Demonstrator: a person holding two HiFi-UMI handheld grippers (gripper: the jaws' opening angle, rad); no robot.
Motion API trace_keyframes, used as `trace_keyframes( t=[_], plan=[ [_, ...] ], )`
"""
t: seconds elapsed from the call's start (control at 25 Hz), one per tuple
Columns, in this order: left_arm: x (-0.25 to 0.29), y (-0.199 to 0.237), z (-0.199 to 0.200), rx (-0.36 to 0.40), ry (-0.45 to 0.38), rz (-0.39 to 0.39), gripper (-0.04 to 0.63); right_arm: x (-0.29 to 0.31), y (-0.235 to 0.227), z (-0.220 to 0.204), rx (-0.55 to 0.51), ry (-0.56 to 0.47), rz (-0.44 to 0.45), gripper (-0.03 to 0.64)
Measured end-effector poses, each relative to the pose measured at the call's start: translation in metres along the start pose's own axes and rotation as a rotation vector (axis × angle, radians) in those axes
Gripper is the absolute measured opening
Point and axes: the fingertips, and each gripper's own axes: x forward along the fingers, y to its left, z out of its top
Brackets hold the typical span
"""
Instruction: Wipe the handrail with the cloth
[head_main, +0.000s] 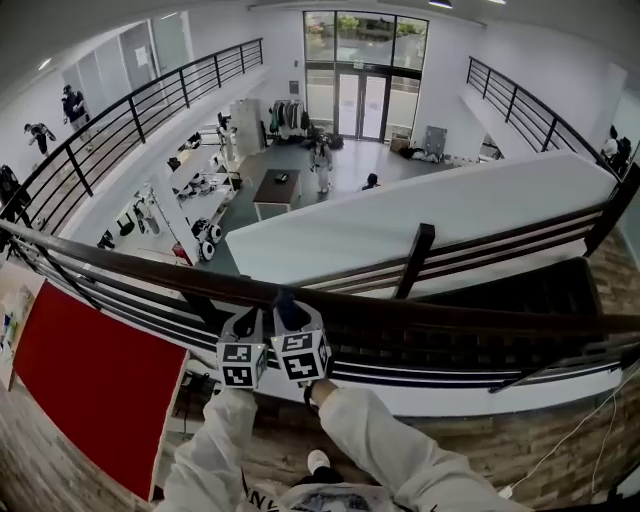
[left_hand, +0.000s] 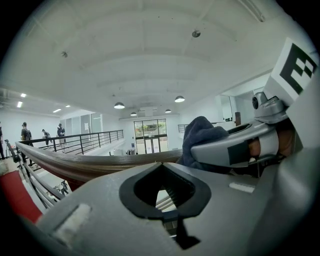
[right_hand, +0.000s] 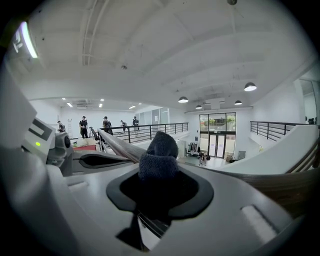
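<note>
Dark cloth (right_hand: 159, 150) in right gripper (head_main: 290, 318) | on handrail (head_main: 450, 318) | left gripper (head_main: 250, 322) closed alongside

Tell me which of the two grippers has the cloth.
The right gripper: the dark blue cloth is pinched in its jaws, at the handrail. The left gripper beside it has its jaws together on nothing.

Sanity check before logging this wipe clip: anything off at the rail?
Nothing stands out. The cloth sits bunched in the jaws of the right gripper on the handrail; the left gripper is empty beside it.
</note>
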Motion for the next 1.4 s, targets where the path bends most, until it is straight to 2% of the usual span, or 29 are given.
trace_keyframes(
  t=[0.6, 1.4],
  plan=[
    [-0.001, -0.107, 0.033, -0.015, -0.01, -0.042, -0.006, -0.075, -0.079, -0.01, 0.005, 0.019, -0.027, 0.116],
    [0.018, -0.244, 0.033, -0.018, -0.004, -0.149, -0.006, -0.155, -0.175, -0.041, 0.029, -0.004, -0.072, 0.118]
  ],
)
